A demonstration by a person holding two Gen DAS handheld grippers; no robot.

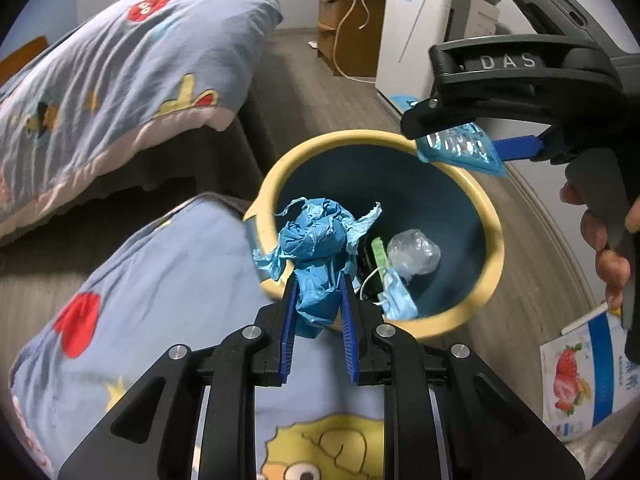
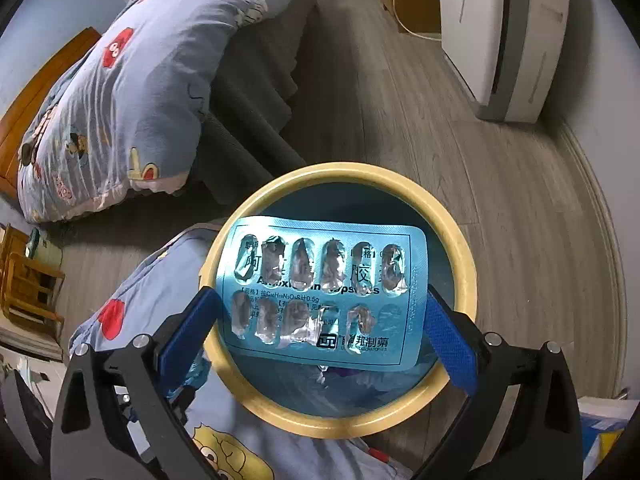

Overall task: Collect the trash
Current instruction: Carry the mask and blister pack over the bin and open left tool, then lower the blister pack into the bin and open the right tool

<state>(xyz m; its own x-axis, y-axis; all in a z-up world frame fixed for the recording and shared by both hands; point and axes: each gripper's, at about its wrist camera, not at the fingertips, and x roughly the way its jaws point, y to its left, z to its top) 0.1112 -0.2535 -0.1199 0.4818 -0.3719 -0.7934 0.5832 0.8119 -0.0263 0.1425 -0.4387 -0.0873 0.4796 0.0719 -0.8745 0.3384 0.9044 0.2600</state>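
Left gripper (image 1: 318, 304) pinches crumpled blue paper (image 1: 316, 248) over the near rim of the yellow-rimmed trash bin (image 1: 494, 240); right gripper (image 2: 320, 320) clamps an emptied blister pack (image 2: 324, 292) by its edges, above the bin mouth. Best release both squarely over the opening. Bin's contents are partly hidden.

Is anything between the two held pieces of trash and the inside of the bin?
Nothing visible. The left gripper holds the crumpled blue paper over the bin rim; the right gripper holds the blister pack above the open mouth. Earlier trash lies at the bottom.
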